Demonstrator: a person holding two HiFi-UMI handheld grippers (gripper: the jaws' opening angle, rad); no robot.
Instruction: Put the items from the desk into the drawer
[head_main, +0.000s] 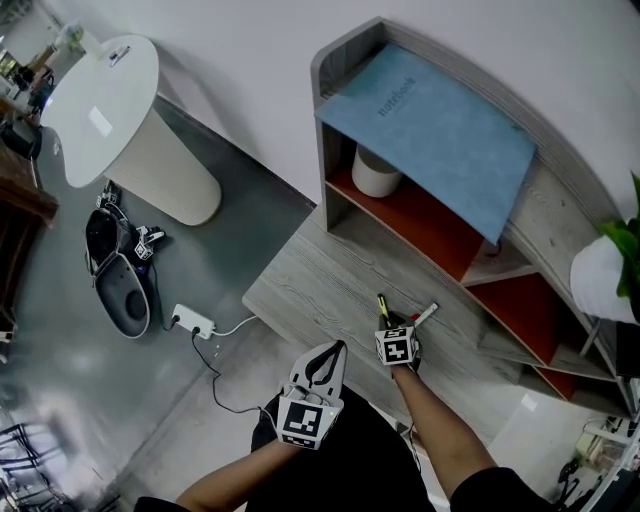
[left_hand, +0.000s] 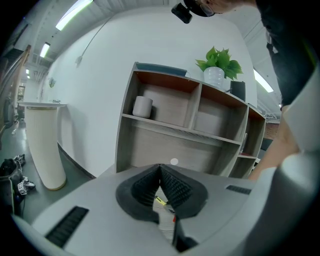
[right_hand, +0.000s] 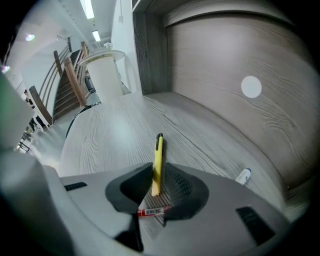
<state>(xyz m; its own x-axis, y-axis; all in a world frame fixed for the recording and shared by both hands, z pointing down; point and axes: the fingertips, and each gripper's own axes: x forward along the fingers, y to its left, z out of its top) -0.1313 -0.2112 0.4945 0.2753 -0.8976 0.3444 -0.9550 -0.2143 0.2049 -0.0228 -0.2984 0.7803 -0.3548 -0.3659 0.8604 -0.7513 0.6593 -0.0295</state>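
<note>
My right gripper (head_main: 386, 322) (right_hand: 156, 167) is low over the wood-grain desk (head_main: 300, 280), shut on a yellow pen (head_main: 382, 305) (right_hand: 158, 160) that sticks out ahead between the jaws. Under those jaws a red pen (right_hand: 151, 211) lies on the desk. A small white pen-like item (right_hand: 243, 175) (head_main: 425, 315) lies to the right, near the shelf's back panel. My left gripper (head_main: 337, 348) (left_hand: 160, 168) hangs at the desk's near edge, shut and holding nothing. Through the gap below its jaws I glimpse the yellow pen (left_hand: 160, 201).
A grey shelf unit (head_main: 340, 150) with orange-lined compartments stands at the desk's back, a blue notebook (head_main: 430, 125) on top, a white cylinder (head_main: 377, 172) inside and a potted plant (left_hand: 219, 67) above. On the floor to the left: a white round table (head_main: 110, 100), a power strip (head_main: 192, 321).
</note>
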